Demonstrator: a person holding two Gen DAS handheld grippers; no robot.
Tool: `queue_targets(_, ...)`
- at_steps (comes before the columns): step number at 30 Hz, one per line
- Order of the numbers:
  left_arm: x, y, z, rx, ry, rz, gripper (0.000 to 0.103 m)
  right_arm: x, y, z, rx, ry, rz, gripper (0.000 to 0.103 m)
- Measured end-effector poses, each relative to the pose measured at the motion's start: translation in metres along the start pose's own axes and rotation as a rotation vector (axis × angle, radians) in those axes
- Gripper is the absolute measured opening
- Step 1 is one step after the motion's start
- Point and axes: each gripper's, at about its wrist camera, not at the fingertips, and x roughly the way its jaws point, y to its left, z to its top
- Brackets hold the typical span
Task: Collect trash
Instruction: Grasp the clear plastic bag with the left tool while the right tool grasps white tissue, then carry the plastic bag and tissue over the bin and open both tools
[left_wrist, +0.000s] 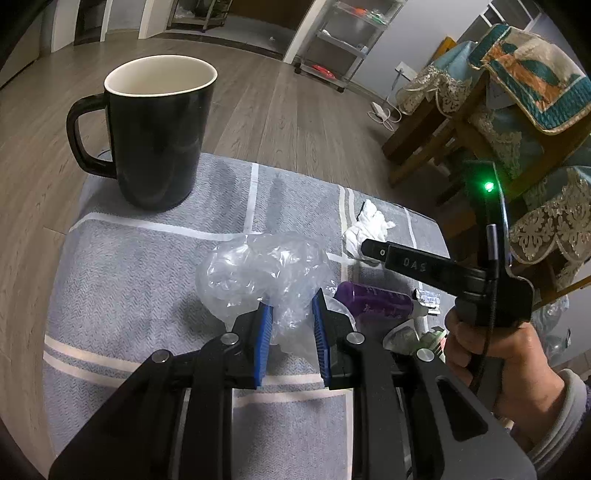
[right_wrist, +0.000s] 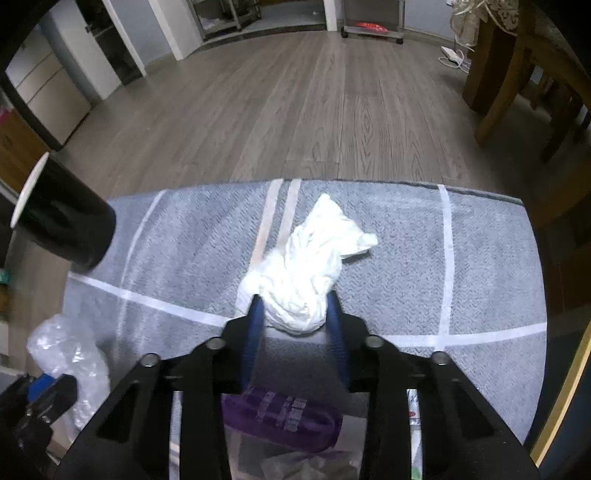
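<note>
Black mug (left_wrist: 155, 133), white inside, stands upright on the grey striped cloth (left_wrist: 147, 258); its contents cannot be seen. Crumpled clear plastic wrap (left_wrist: 258, 273) lies mid-cloth, clenched by the left gripper (left_wrist: 291, 325). Crumpled white tissue (right_wrist: 306, 273) lies right of it, pinched by the right gripper (right_wrist: 295, 314).

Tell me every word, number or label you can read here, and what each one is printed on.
"OAS": raised letters on the black finger of the right gripper, the rest unreadable.
Purple bottle: pale print on its side, too blurred to read.
Small packet beside the bottle: fine print, too small to read.
Black mug, crumpled tissue, clear plastic wrap: no text.
</note>
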Motion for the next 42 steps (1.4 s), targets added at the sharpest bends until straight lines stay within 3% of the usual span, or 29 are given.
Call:
queue_targets(4,0.001,-0.001,-0.001,0.007,-0.002,0.0,0.021,-0.006,-0.004,-0.005,-0.016,-0.016,0.009,0.015)
queue_targets(12,-0.001,-0.009,-0.002,0.036,-0.015,-0.008,0.02,-0.056,-0.019,-0.02,-0.017,-0.104,0.059,0.014)
queue_targets(20,-0.008,-0.027,-0.004,0.089,-0.038,-0.032,0.021,-0.119,-0.05,-0.059,-0.011,-0.19,0.086,0.014)
queue_targets(32,-0.022,-0.06,-0.021,0.18,-0.075,-0.064,0.02,-0.19,-0.113,-0.128,0.041,-0.288,0.03,0.014)
queue_targets(37,-0.031,-0.078,-0.032,0.201,-0.078,-0.133,0.02,-0.206,-0.137,-0.148,0.072,-0.321,-0.006,0.014)
queue_targets(42,-0.031,-0.116,-0.042,0.286,-0.061,-0.159,0.02,-0.216,-0.164,-0.165,0.125,-0.346,-0.042,0.014)
